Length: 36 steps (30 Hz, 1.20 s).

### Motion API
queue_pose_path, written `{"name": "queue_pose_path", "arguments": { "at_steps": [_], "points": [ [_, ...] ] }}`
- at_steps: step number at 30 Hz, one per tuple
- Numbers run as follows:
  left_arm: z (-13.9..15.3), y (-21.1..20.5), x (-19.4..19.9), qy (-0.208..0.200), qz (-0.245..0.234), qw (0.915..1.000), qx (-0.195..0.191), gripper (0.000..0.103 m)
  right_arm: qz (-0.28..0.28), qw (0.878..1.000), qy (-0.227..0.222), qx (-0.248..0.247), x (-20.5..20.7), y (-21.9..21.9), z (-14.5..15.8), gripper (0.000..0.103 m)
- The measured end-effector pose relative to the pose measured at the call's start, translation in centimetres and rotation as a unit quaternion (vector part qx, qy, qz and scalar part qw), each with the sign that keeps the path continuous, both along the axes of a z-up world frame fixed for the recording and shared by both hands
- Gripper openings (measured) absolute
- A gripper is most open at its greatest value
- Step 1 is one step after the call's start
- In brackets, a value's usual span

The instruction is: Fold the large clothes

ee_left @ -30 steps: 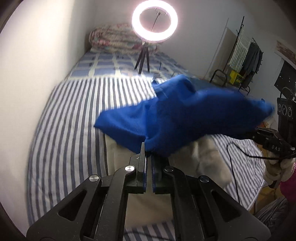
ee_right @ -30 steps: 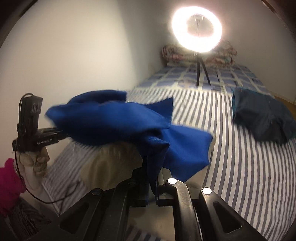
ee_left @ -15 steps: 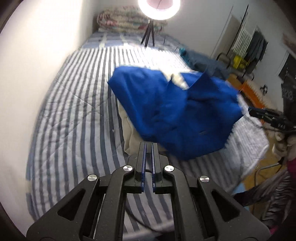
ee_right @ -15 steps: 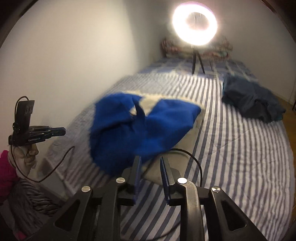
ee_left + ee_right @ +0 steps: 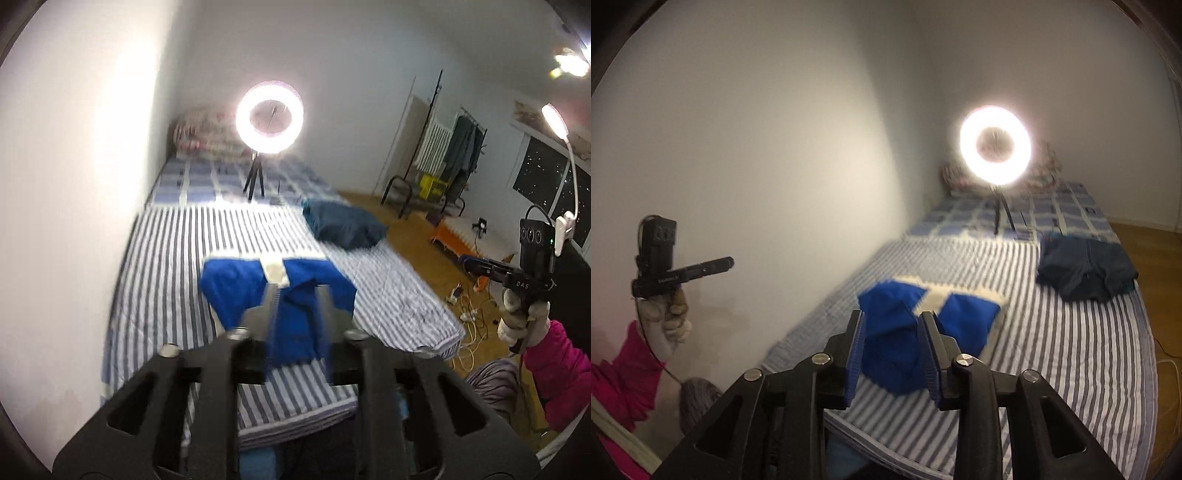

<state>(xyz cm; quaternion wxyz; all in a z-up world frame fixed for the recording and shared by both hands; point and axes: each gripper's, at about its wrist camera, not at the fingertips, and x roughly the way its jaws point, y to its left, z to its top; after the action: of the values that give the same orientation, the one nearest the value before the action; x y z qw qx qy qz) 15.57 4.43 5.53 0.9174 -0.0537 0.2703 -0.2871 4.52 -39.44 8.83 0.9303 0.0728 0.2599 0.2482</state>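
- The blue garment (image 5: 273, 291) (image 5: 916, 332) lies in a rough heap on the striped bed (image 5: 170, 266) (image 5: 1082, 354), near the edge closest to both cameras.
- A pale cream piece (image 5: 275, 271) (image 5: 945, 295) shows at the far side of the heap, partly covered by the blue cloth; whether it is a lining or a separate item cannot be told.
- The left gripper (image 5: 295, 299) is raised clear of the bed, its fingers (image 5: 269, 306) spread apart with nothing between them; they are blurred in the left wrist view.
- The right gripper (image 5: 892, 325) is also off the bed, its blue-lined fingers (image 5: 857, 332) wide apart and empty, with the heap seen through the gap.
- In the left wrist view the right gripper (image 5: 476, 264) appears at the right, held up in a gloved hand (image 5: 521, 321) with a pink sleeve.
- In the right wrist view the left gripper (image 5: 727, 262) appears at the left in front of the white wall (image 5: 775, 147), held up in the other gloved hand (image 5: 668, 321).
- A dark blue pile of clothing (image 5: 343, 225) (image 5: 1086, 269) rests farther along the bed, well apart from the blue garment.
- A lit ring light (image 5: 269, 118) (image 5: 995, 146) stands on a small tripod on the bed, beyond both piles.
- A patterned quilt (image 5: 199, 129) lies folded at the far end of the bed behind the light.
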Motion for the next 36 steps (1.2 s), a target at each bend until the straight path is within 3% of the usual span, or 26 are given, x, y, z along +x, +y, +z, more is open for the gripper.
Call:
{"name": "queue_pose_path", "arguments": {
  "at_steps": [1,4,7,11,15,19,29,32,33,35,36],
  "points": [
    [0.7,0.2,-0.1,-0.009,0.003,0.9999,0.001,0.038,-0.005,1.000,-0.009,0.003,-0.3,-0.2,0.7,0.044],
    [1.3,0.5,0.3,-0.021,0.013,0.9997,0.005,0.041,-0.008,1.000,-0.015,0.015,0.0,-0.6,0.7,0.062],
    [-0.8,0.8,2.8,0.009,0.023,0.9996,-0.014,0.057,-0.017,0.999,0.022,0.033,2.0,-0.6,-2.1,0.063],
    [-5.5,0.7,7.5,0.064,0.044,0.9965,-0.031,0.057,-0.037,0.994,0.083,0.055,5.6,-0.4,-7.1,0.063],
    [-10.7,0.9,13.0,0.134,0.072,0.9858,-0.071,0.057,-0.061,0.986,0.142,0.062,10.0,-0.3,-12.9,0.064],
    [-15.4,1.3,17.8,0.190,0.103,0.9708,-0.104,0.057,-0.079,0.976,0.186,0.079,13.3,-0.3,-17.4,0.071],
    [-23.6,0.2,26.3,0.280,0.123,0.9441,-0.123,0.057,-0.112,0.954,0.258,0.100,18.6,-0.7,-24.7,0.072],
    [-25.9,-0.5,27.5,0.309,0.113,0.9349,-0.133,0.057,-0.102,0.952,0.263,0.116,19.5,-0.9,-25.8,0.063],
    [-26.2,-0.8,27.8,0.311,0.110,0.9351,-0.131,0.055,-0.098,0.952,0.261,0.124,19.9,-0.8,-26.0,0.059],
    [-26.6,-1.4,28.2,0.306,0.096,0.9379,-0.133,0.027,-0.087,0.955,0.253,0.128,20.3,-0.5,-26.1,0.052],
    [-26.8,-1.7,28.3,0.306,0.091,0.9383,-0.133,0.007,-0.077,0.957,0.251,0.124,20.6,-0.1,-26.2,0.041]
  ]
}}
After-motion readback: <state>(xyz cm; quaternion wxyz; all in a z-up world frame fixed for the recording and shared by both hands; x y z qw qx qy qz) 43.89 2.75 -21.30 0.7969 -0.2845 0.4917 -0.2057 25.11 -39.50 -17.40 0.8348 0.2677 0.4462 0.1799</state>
